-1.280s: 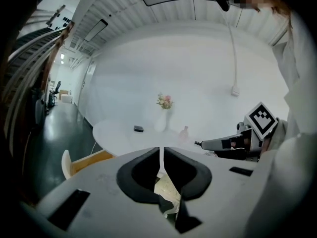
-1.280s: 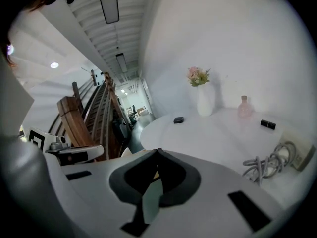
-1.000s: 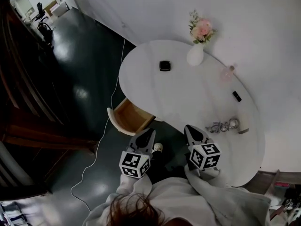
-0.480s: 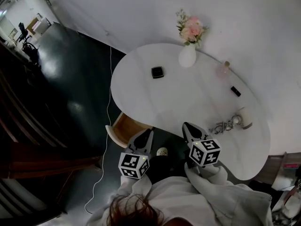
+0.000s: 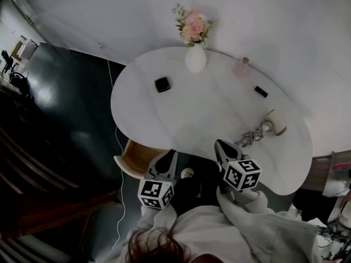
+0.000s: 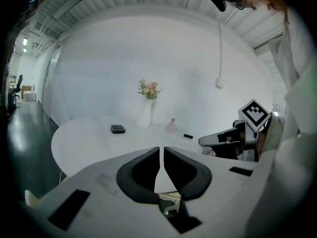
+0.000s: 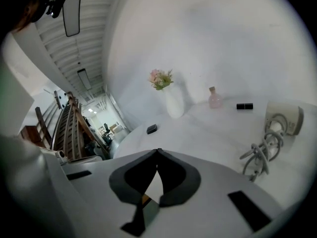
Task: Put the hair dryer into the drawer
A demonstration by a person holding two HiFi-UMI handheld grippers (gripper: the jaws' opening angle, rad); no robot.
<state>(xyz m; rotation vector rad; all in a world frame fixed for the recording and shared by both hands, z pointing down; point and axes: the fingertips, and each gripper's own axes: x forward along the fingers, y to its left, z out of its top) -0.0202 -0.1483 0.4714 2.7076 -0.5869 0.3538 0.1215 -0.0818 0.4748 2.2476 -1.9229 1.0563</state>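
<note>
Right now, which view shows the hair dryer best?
The right gripper view: the hair dryer lies close, its coiled cord plain. The head view shows it small; in the left gripper view the right gripper blocks it.

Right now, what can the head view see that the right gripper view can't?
Only the head view shows the open drawer under the table's edge and the marker cube on the right gripper. Only the right gripper view shows the ceiling with its long lamp and a close look along that gripper's jaws, shut with nothing between them. Both show the white table, the hair dryer with its cord, the flower vase, the pink bottle and the small black box.
</note>
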